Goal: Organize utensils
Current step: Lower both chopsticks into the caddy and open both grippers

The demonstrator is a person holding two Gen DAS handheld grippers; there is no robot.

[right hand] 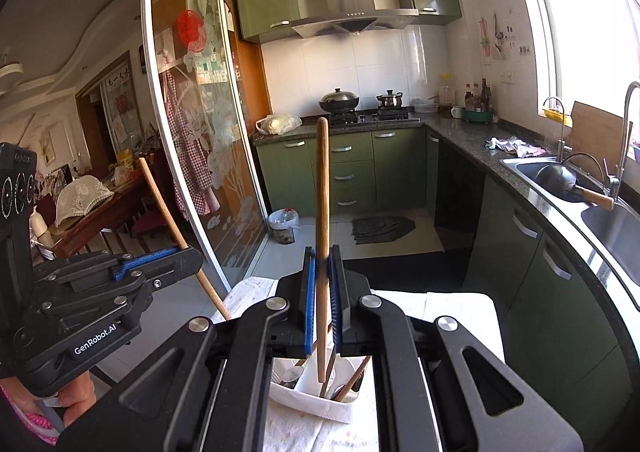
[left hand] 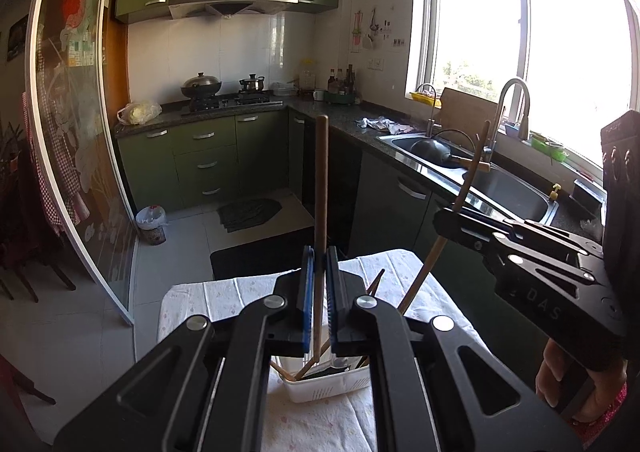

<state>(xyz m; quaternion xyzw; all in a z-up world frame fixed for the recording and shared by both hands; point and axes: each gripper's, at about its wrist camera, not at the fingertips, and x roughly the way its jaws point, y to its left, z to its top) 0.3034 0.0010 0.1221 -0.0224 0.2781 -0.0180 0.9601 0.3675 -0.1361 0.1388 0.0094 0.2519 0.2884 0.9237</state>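
we hold one chopstick in each claw: the left claw (left hand: 318,284) is closed on a stick (left hand: 321,188) standing near upright, the right claw (right hand: 322,284) closed on its own stick (right hand: 322,212). the white bin (right hand: 320,408) sits on the clothed counter (left hand: 224,292), directly below both claws, so each stick's long axis already points down into it. both claws seem equally near.

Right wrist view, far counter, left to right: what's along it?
Plastic bag → lidded wok → steel pot → white mug → bottle rack → crumpled rag → sink with the dark pan.
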